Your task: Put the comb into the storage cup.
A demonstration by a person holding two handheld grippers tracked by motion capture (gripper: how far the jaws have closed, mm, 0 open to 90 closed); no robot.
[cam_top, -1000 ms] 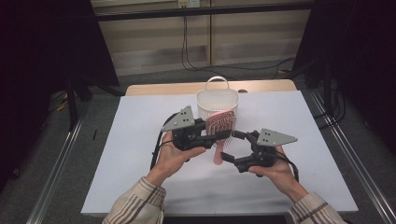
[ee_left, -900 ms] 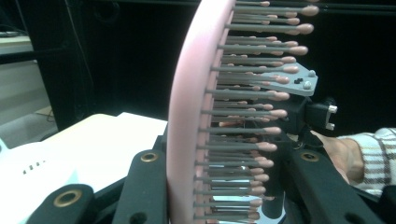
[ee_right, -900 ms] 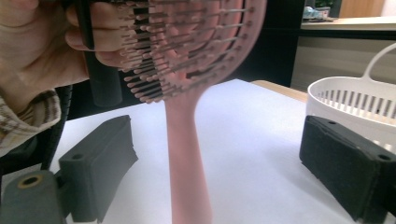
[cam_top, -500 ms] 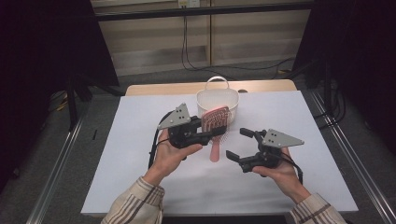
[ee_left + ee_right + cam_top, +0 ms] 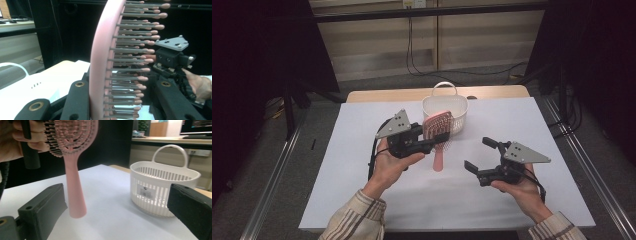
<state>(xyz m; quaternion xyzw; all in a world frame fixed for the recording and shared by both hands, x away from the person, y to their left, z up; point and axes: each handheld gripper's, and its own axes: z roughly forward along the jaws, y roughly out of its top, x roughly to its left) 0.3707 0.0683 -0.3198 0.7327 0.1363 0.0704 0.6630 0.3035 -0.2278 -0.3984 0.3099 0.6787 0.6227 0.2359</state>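
Observation:
A pink hairbrush (image 5: 438,156) hangs handle-down above the white table, its bristled head (image 5: 100,62) clamped between the jaws of my left gripper (image 5: 432,141), which is shut on it. My right gripper (image 5: 477,153) hovers to the right of the handle (image 5: 75,190) and apart from it. Its jaws have just been opening and stand wide, with nothing between them. A white slotted basket (image 5: 459,120) with a loop handle stands just behind the brush, and shows at the right in the right gripper view (image 5: 162,182).
White sheet covers the table (image 5: 362,190), with a wooden strip at its far edge. Metal rails run along both sides of the table. Dark screens and cables stand behind it.
My right gripper has drawn back to the right, away from the brush handle, and its jaws have spread wider. The left gripper has kept the brush head where it was.

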